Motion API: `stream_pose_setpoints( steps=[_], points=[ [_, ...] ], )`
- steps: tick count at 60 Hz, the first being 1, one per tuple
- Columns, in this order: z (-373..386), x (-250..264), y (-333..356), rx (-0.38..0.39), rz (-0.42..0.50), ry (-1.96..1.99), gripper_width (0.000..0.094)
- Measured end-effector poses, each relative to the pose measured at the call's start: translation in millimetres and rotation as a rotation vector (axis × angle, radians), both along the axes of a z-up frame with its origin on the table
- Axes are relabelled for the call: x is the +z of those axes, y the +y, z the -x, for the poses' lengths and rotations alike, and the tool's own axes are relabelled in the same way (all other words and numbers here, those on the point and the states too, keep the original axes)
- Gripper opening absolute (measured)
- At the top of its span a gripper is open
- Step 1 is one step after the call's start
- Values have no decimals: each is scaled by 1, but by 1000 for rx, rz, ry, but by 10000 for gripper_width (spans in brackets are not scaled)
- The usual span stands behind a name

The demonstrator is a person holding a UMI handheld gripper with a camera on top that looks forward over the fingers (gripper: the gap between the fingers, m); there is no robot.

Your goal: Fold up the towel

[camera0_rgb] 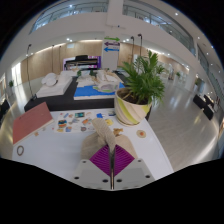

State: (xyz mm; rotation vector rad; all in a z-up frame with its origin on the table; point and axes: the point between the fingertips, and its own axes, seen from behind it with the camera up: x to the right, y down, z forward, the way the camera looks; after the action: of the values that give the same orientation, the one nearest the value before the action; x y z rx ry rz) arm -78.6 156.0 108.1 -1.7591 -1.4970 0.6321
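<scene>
My gripper (112,147) is over a white table (40,150). Its two fingers stand together, and the magenta pads (100,160) meet at a thin line. A beige towel (103,130) comes up out of the fingertips, bunched and folded over, and its far part lies on the table just ahead of them. The pads are pressed on the towel's near edge. The part of the towel between the pads is hidden.
A potted green plant (135,95) in a pale pot stands on the table beyond the fingers to the right. A reddish sheet (30,121), several small items (70,123), a ring (20,150) and a small disc (141,133) lie around. Sofas (60,85) stand beyond the table.
</scene>
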Motion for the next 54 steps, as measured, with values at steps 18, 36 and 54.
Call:
stream_pose_setpoints(
  steps=[18, 36, 54],
  points=[
    [-19, -31, 50, 18, 11, -39, 823],
    [-188, 93, 17, 2, 46, -53, 856],
    [-269, 143, -8, -65, 35, -37, 855]
  ],
)
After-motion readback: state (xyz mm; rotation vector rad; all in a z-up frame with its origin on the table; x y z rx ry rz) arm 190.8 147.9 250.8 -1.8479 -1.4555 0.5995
